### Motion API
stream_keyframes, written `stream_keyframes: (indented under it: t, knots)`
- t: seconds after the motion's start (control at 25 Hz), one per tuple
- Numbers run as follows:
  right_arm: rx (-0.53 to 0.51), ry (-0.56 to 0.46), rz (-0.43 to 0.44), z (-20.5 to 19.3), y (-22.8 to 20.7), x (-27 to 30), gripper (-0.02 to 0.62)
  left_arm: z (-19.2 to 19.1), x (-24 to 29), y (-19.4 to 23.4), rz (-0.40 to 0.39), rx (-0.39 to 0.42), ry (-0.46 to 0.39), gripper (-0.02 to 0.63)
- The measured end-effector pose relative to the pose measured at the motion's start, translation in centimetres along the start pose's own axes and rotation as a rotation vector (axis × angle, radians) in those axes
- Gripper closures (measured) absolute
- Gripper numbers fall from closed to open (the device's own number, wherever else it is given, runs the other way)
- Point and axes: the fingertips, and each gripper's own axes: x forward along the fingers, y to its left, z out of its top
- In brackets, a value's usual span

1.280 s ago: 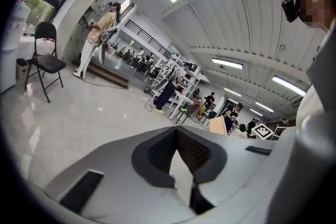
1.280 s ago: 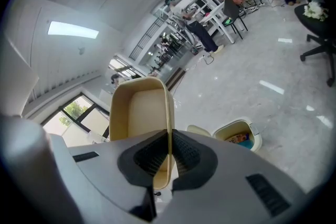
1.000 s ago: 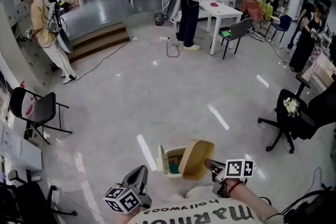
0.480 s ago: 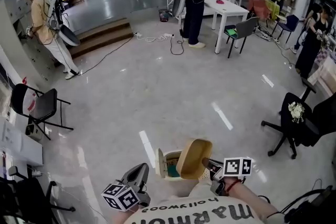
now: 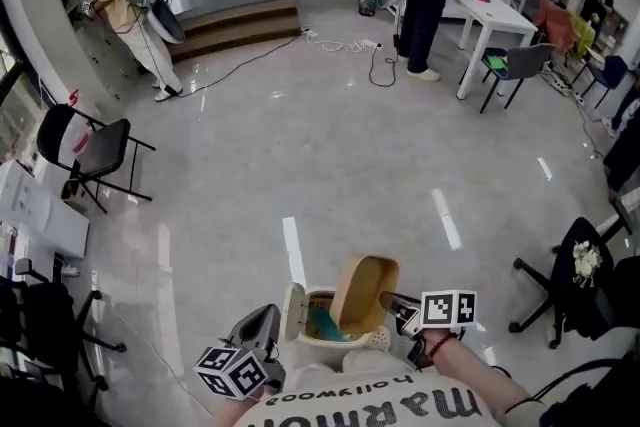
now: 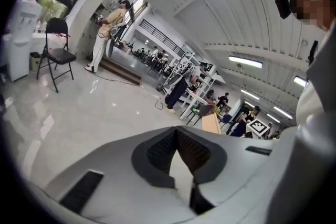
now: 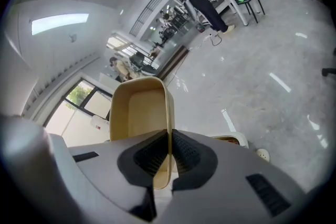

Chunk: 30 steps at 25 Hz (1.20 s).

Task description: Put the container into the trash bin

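My right gripper (image 5: 387, 301) is shut on the side wall of a tan, empty container (image 5: 362, 293), which it holds on edge. The container hangs right over the open top of a small cream trash bin (image 5: 344, 341) on the floor; the bin's lid (image 5: 293, 312) is flipped up to the left and something teal lies inside. In the right gripper view the container (image 7: 138, 107) rises from between the pads of the right gripper (image 7: 169, 135), with the bin's rim (image 7: 231, 139) below. My left gripper (image 5: 258, 326) hovers left of the bin, shut and holding nothing (image 6: 176, 129).
A black folding chair (image 5: 95, 151) stands at the left beside a white cabinet (image 5: 40, 215). An office chair (image 5: 575, 275) with flowers is at the right. Far off are a white table (image 5: 495, 11), floor cables (image 5: 345, 45), wooden steps (image 5: 235, 20) and several people.
Both grippers have moved forward toward the bin. The container now sits lower, over the bin's open top, and the bin shows more fully beneath it.
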Motion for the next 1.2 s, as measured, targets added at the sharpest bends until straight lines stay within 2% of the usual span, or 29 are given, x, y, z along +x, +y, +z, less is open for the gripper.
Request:
stream_keyframes:
  t: [0.08,0.24,0.48,0.6,0.68,0.92,1.04,1.2]
  knots:
    - [-0.015,0.048,0.013,1.2,-1.0,0.7,0.578,-0.7,1.3,-0.6,0.039,-0.006,-0.024,0.615]
    - [-0.042,0.166,0.041,2.1,-2.9,2.8,0.578,-2.2,4.1,-1.5,0.061,-0.013,-0.063,0.615]
    - [-0.135,0.364,0.044,1.5,-6.5,6.9,0.578,-7.4,7.0,-1.7,0.145,-0.025,-0.009,0.617]
    - [-0.111,0.402,0.067,1.4,-7.2,9.0,0.578,-9.9,7.3,-0.9,0.21,-0.036,0.04,0.618]
    - [-0.094,0.417,0.078,1.2,-7.7,10.4,0.578,-11.4,7.4,-0.5,0.224,-0.056,0.064,0.618]
    - [-0.061,0.471,0.061,-1.5,-10.3,13.8,0.578,-15.1,6.8,1.1,0.264,-0.167,0.093,0.621]
    - [-0.069,0.477,0.083,-2.8,-11.1,15.4,0.578,-18.0,6.8,2.0,0.293,-0.158,0.167,0.621]
    - [-0.08,0.464,0.04,-4.4,-13.7,17.4,0.578,-23.9,7.3,2.3,0.251,-0.113,0.334,0.62]
